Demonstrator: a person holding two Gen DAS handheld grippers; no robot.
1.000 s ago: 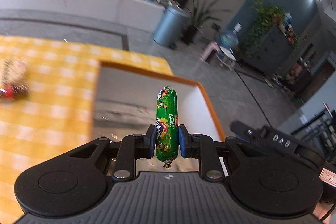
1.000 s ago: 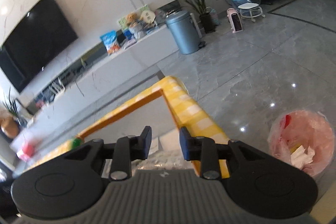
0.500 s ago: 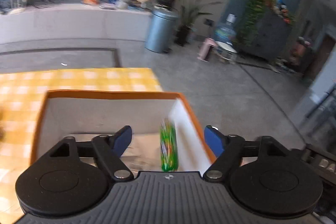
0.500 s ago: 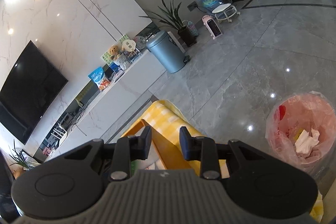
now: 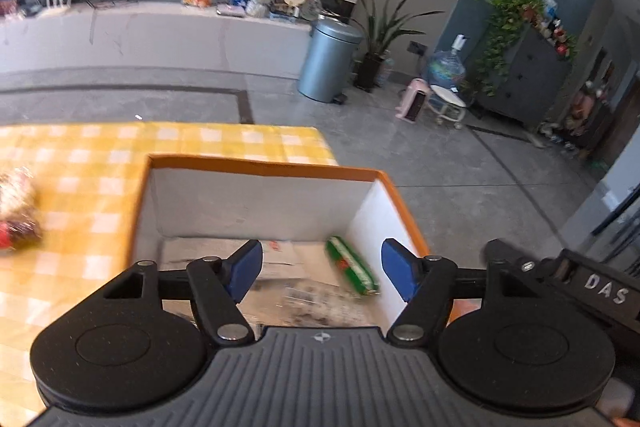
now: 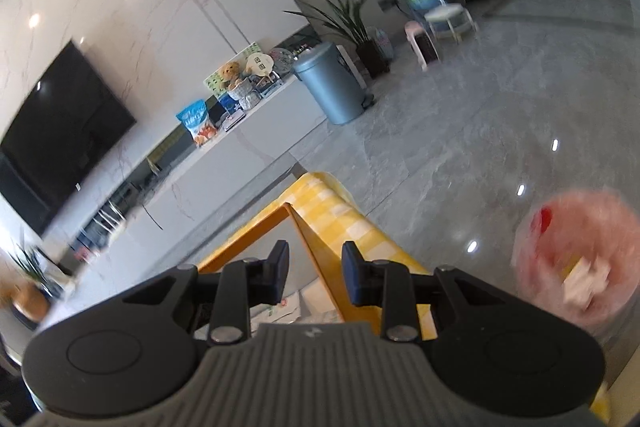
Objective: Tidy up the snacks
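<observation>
My left gripper point(image 5: 322, 273) hangs over the box point(image 5: 264, 163), fingers point(image 5: 244, 269) spread wide, nothing between them; one green sausage point(image 5: 352, 266) lies loose inside the box, tilted, by the right wall, on top of blurred white packets; how many packets I cannot tell; box has orange rim, white inner walls, sits on the bench point(image 5: 80, 155) with yellow check cloth; one blurred snack bag point(image 5: 16, 215) on the cloth left of the box, well apart from it; behind the bench: floor, one grey bin point(image 5: 330, 61), one potted plant point(image 5: 378, 39), one water jug point(image 5: 444, 69), one pink stool point(image 5: 414, 101), a long white counter with a blue bag and clutter on top.

My right gripper point(image 6: 314, 277) hovers at the box's corner, fingers point(image 6: 352, 279) a small gap apart, empty; box wall edge sits right in that gap; one pink trash bag point(image 6: 576, 263) on the floor to the right, blurred; one TV point(image 6: 60, 131) on the wall.
</observation>
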